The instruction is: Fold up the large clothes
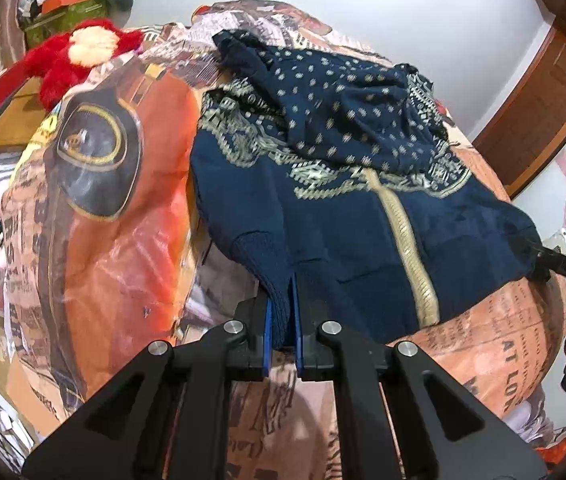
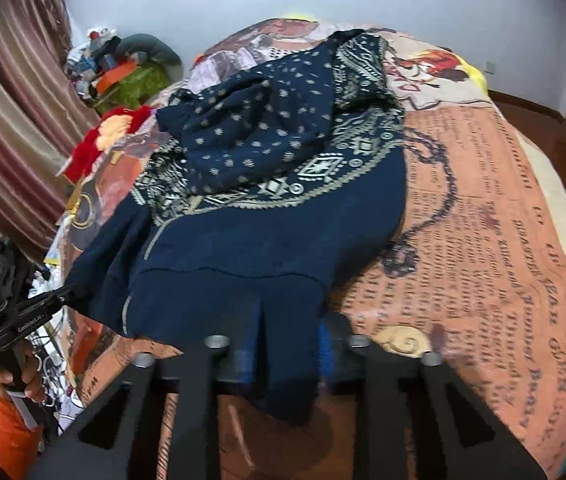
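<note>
A large navy garment (image 1: 343, 220) with gold print lies bunched on the bed; its dotted upper part is heaped over the plain lower part. My left gripper (image 1: 283, 320) is shut on the near hem, with fabric pinched between its blue pads. In the right wrist view the same garment (image 2: 263, 240) fills the gap between the fingers of my right gripper (image 2: 283, 344), which is shut on a thick fold of the hem. The left gripper (image 2: 63, 292) shows there at the left corner, and the right gripper (image 1: 539, 256) shows at the right corner in the left wrist view.
An orange printed bed cover (image 2: 483, 240) spreads under the garment. A red plush toy (image 1: 75, 56) lies at the far left of the bed. Striped curtains (image 2: 11, 120) and a clutter pile (image 2: 123, 68) stand to the left, a wooden door (image 1: 543, 100) to the right.
</note>
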`<state>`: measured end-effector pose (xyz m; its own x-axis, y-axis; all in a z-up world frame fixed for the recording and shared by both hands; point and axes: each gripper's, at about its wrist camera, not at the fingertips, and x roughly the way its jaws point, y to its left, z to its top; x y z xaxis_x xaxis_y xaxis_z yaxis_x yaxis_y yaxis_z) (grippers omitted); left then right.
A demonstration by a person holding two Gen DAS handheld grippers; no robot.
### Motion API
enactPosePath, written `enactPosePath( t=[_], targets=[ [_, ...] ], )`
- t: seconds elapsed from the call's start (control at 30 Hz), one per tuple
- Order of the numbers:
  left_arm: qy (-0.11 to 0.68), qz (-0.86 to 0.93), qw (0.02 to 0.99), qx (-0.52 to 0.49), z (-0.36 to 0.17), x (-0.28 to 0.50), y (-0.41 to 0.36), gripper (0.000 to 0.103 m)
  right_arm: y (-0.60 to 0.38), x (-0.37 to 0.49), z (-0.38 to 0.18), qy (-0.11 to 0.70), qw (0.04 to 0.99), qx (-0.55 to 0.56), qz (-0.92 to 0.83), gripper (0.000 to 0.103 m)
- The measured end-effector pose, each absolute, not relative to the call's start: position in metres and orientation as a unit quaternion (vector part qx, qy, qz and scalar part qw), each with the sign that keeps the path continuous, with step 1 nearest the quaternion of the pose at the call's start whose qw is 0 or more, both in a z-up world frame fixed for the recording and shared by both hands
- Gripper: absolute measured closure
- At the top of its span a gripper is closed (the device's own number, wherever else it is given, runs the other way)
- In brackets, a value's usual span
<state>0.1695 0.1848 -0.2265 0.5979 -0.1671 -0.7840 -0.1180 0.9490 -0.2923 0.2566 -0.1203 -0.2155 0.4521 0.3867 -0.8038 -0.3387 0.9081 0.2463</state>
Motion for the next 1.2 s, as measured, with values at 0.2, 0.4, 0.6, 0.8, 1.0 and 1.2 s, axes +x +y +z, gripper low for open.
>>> enactPosePath(
  t=[0.2, 0.4, 0.6, 0.8, 1.0, 1.2],
  targets=[
    [0.406, -0.023, 0.903, -0.139, -0.183, 0.197, 0.181, 0.097, -0.126, 0.268, -0.193, 0.443, 0.863, 0.051, 0.236, 0.094],
    [0.354, -0.029, 0.926, -0.128, -0.128, 0.25, 0.186, 0.099, -0.133, 0.301, -0.158, 0.402, 0.881, 0.058, 0.242, 0.094],
    [0.315, 0.001, 0.94, -0.133, -0.091, 0.321, 0.205, 0.099, -0.131, 0.358, -0.128, 0.364, 0.899, 0.04, 0.239, 0.094],
    [0.314, 0.05, 0.937, -0.147, -0.092, 0.403, 0.234, 0.099, -0.12, 0.435, -0.12, 0.344, 0.91, 0.026, 0.23, 0.095],
    [0.347, 0.11, 0.917, -0.166, -0.134, 0.478, 0.271, 0.1, -0.101, 0.531, -0.141, 0.359, 0.907, 0.025, 0.219, 0.094],
    [0.396, 0.153, 0.891, -0.162, -0.198, 0.532, 0.293, 0.099, -0.08, 0.609, -0.187, 0.392, 0.894, 0.027, 0.214, 0.094]
  ],
)
